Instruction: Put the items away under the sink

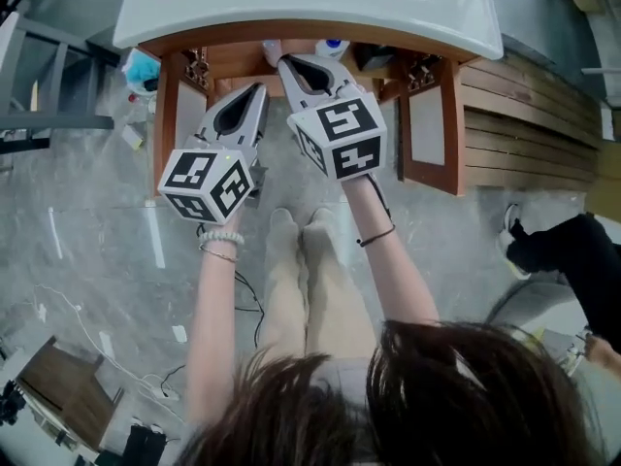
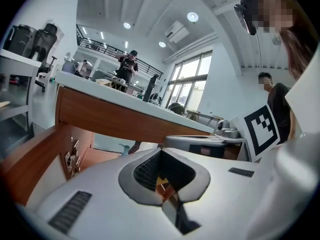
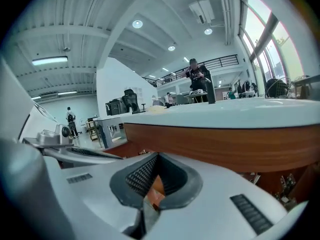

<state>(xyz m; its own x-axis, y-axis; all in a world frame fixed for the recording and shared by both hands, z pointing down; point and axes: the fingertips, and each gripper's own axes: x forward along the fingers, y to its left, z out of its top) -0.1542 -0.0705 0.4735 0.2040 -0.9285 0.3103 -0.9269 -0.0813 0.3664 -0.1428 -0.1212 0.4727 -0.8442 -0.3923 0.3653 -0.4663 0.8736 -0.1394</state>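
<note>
Head view: items (image 1: 331,46) stand in the open cabinet (image 1: 452,115) under the sink (image 1: 388,17), so stowing looks done or nearly done. Left gripper (image 1: 259,89) and right gripper (image 1: 284,64) sit side by side just before the opening, forearms extended, tips angled slightly down.
Left gripper view: jaws clenched, nothing between them.
Right gripper view: jaws clenched, empty.

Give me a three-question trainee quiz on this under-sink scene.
1. True or false: the right gripper grips an item.
2. The cabinet doors are: A open, B closed, C missing.
3. What colour is the sink?
Key: 1 false; 2 A; 3 white.
</note>
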